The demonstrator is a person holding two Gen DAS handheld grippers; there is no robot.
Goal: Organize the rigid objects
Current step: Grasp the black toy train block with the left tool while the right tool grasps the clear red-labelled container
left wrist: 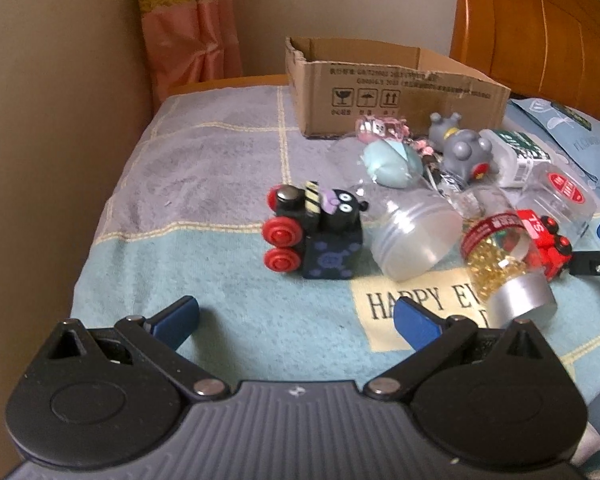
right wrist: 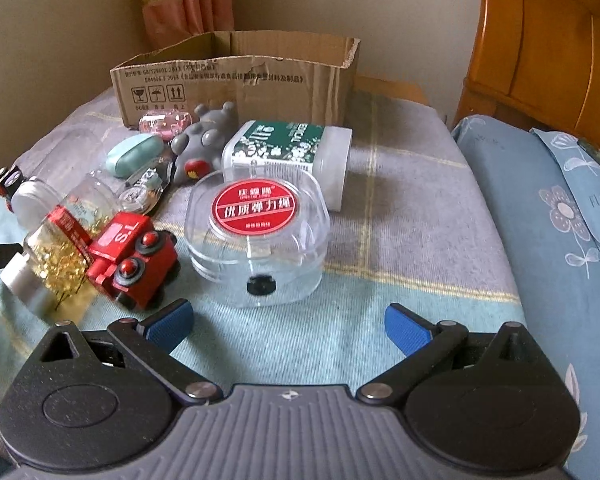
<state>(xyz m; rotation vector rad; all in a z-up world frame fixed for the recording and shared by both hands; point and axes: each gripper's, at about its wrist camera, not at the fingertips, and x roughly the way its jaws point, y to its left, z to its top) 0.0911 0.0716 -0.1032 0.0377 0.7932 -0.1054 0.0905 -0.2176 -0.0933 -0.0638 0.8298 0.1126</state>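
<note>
Rigid objects lie on a towel-covered surface before an open cardboard box [left wrist: 392,88] [right wrist: 236,76]. In the left wrist view, my left gripper [left wrist: 296,318] is open and empty, just short of a black toy train [left wrist: 314,232] with red wheels. Beside it lie a clear jar [left wrist: 412,232] and a bottle of gold beads [left wrist: 500,264]. In the right wrist view, my right gripper [right wrist: 288,322] is open and empty, just short of a clear case with a red label [right wrist: 256,236]. A red toy train [right wrist: 134,260] lies to its left.
A grey rubber toy [right wrist: 204,144], a mint oval case [right wrist: 134,156], a white green-labelled bottle [right wrist: 292,156] and a pink trinket [right wrist: 164,122] lie near the box. A blue pillow [right wrist: 548,232] and wooden headboard [right wrist: 548,48] are to the right. A wall is on the left.
</note>
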